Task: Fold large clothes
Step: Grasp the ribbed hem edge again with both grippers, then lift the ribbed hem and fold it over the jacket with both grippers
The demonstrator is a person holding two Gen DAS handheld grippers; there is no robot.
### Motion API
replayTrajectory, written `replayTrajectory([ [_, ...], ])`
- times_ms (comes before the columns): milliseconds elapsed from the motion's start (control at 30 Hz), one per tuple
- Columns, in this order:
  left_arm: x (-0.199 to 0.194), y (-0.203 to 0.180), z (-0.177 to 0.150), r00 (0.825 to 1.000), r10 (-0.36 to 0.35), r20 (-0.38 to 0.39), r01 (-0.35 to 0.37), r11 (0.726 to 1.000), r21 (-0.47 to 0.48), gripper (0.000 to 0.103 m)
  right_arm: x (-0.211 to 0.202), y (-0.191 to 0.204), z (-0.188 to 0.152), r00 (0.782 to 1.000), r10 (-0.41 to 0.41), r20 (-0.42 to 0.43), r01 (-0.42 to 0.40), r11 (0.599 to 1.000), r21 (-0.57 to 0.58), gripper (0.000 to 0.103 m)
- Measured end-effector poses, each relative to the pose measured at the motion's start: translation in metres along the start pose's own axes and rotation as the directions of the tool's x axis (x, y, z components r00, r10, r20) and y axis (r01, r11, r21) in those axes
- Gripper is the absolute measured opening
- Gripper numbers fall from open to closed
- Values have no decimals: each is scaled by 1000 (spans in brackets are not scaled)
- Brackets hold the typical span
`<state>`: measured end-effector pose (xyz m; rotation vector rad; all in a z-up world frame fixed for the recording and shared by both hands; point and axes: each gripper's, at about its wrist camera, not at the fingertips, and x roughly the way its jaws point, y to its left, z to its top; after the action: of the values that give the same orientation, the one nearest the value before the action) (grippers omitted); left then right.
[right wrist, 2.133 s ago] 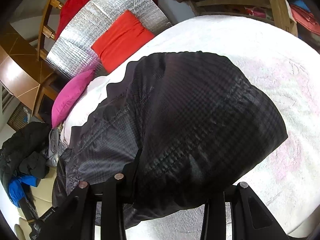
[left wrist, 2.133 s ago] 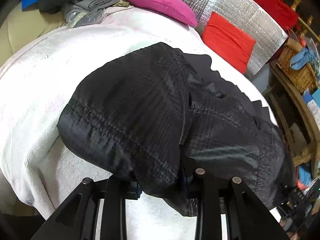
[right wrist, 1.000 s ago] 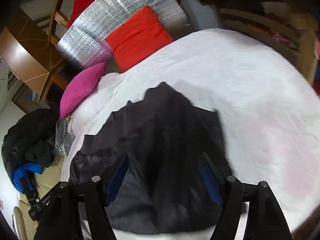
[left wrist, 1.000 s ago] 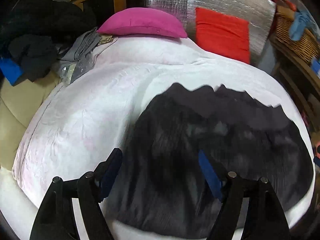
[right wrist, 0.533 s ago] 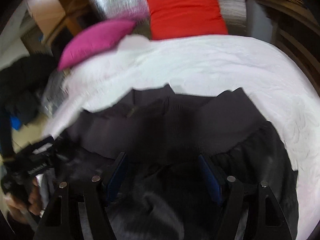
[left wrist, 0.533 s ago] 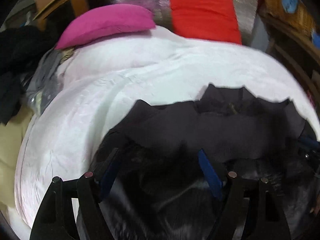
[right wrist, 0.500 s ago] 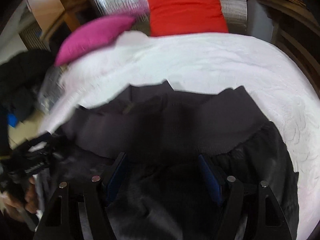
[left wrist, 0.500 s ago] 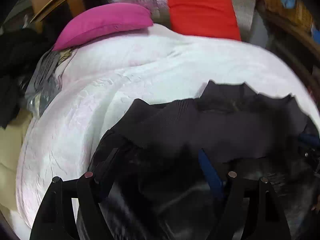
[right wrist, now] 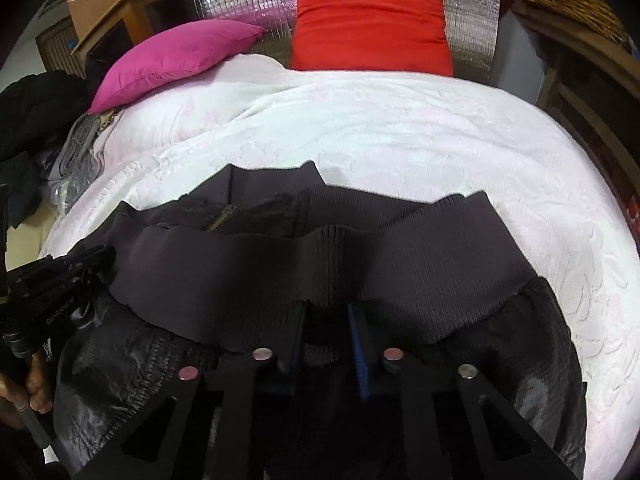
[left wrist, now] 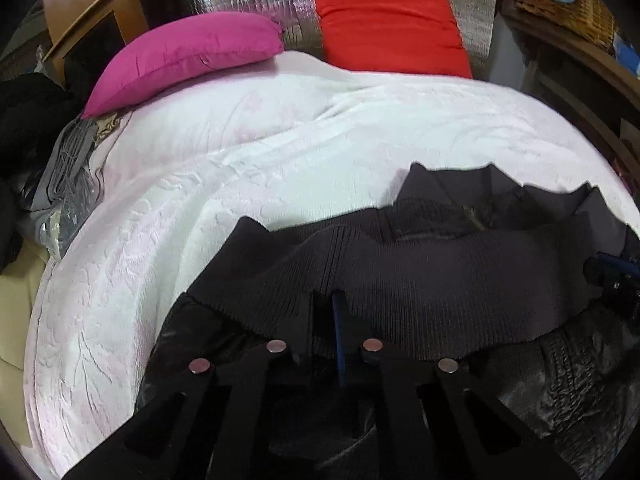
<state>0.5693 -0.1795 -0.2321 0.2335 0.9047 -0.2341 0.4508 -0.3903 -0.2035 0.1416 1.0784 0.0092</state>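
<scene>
The black quilted jacket with a ribbed knit hem lies at the bed's near edge; the white textured bedspread beyond it is bare up to the pillows. The left hand-held gripper is clamped on the ribbing; the right hand-held gripper is closing on it.

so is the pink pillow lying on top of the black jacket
No, the pink pillow lies at the bed's far end, apart from the black jacket.

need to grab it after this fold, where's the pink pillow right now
The pink pillow lies at the far left head of the white bedspread in both wrist views, beside the red cushion.
</scene>
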Motion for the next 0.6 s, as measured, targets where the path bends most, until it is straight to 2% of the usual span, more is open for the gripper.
replayTrajectory([
  [267,-5,10,14,997,4,77,1,998,-56,4,2,-5,16,998,31,47,-33,998,60,9],
  [500,26,9,13,999,50,19,-49,998,-49,4,33,-23,26,998,59,12,-60,988,142,9],
  [600,29,4,11,998,70,7,-70,997,-26,5,31,-32,27,996,87,23,-90,977,191,10],
])
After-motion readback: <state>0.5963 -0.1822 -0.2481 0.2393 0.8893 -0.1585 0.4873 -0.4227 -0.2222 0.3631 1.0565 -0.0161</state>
